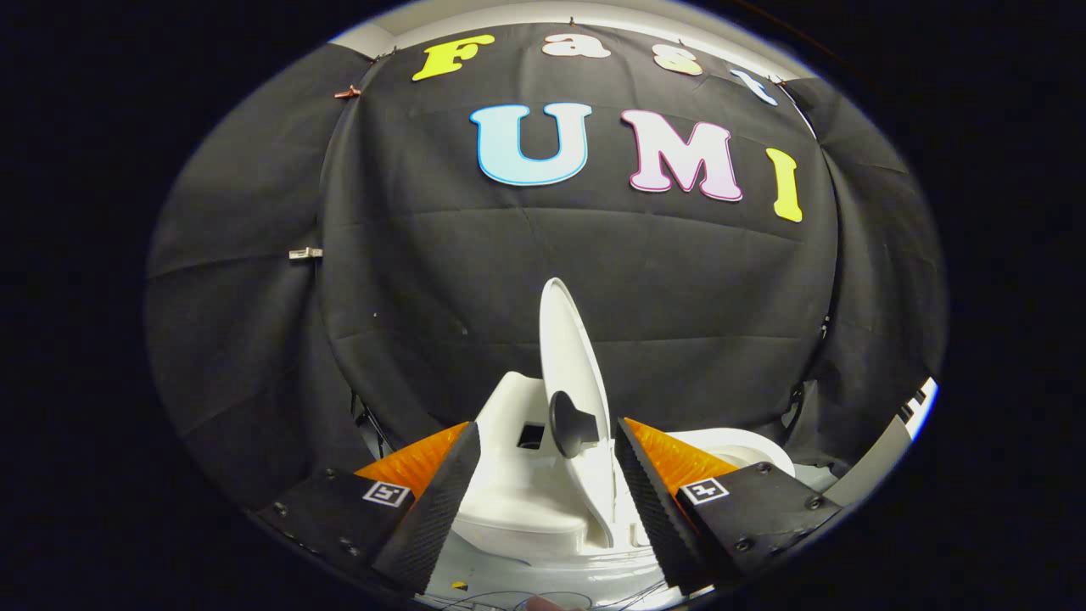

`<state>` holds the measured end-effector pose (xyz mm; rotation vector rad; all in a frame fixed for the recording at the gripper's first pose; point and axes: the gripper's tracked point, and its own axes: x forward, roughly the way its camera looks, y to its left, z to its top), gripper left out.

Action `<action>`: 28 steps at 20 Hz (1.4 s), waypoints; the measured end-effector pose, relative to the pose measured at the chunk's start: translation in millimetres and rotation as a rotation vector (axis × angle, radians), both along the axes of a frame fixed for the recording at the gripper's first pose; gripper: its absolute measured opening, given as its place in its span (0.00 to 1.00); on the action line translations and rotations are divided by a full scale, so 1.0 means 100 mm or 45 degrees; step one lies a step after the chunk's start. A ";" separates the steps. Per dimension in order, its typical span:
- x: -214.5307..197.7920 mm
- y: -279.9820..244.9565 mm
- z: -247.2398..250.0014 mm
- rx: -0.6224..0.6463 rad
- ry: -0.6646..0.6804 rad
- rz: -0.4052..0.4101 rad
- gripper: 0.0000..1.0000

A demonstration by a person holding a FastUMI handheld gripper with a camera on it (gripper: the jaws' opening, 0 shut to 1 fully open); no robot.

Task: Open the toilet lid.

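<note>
A white toilet [517,509] stands just ahead of my fingers. Its white lid [570,356] is raised upright, seen nearly edge-on, rising between and beyond the fingertips. A dark round knob [570,423] sticks out from the lid's left face. The bowl's rim [738,443] shows to the right of the lid, the tank body [509,407] to the left. My gripper [547,437] is open, a finger on each side of the lid, and neither finger presses on it.
Black cloth walls close in behind and on both sides of the toilet. A pale surface with thin wires [543,598] lies below the fingers. A light strip [912,412] shows at the far right past the cloth.
</note>
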<state>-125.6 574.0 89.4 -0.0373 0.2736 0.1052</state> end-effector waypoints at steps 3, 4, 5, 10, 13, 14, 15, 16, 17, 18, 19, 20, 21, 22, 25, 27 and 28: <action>-0.05 -0.04 0.14 0.020 -0.023 0.052 1.00; -0.05 -0.07 0.19 0.022 -0.039 0.061 1.00; -0.07 -0.10 0.25 0.027 -0.044 0.074 1.00; -0.14 -0.33 0.51 0.067 -0.092 0.127 1.00; -0.14 -0.58 0.54 0.095 -0.085 0.153 1.00; -0.11 -0.73 0.57 0.093 -0.099 0.146 1.00; -0.07 -0.90 0.56 0.089 -0.103 0.129 1.00; -0.03 -1.06 0.56 0.103 -0.106 0.119 1.00; 0.00 -1.21 0.54 0.118 -0.100 0.114 1.00; 0.04 -1.37 0.53 0.132 -0.097 0.105 0.99; 0.08 -1.55 0.50 0.134 -0.095 0.094 0.99; 0.13 -1.78 0.47 0.130 -0.097 0.073 0.99; 0.18 -1.94 0.43 0.126 -0.100 0.064 0.99; 0.24 -2.12 0.38 0.118 -0.108 0.062 0.99; 0.37 -2.66 0.11 0.117 -0.076 0.033 0.99; 0.46 -2.97 -0.06 0.112 -0.074 0.023 0.99; 0.52 -3.12 -0.14 0.098 -0.084 0.019 0.99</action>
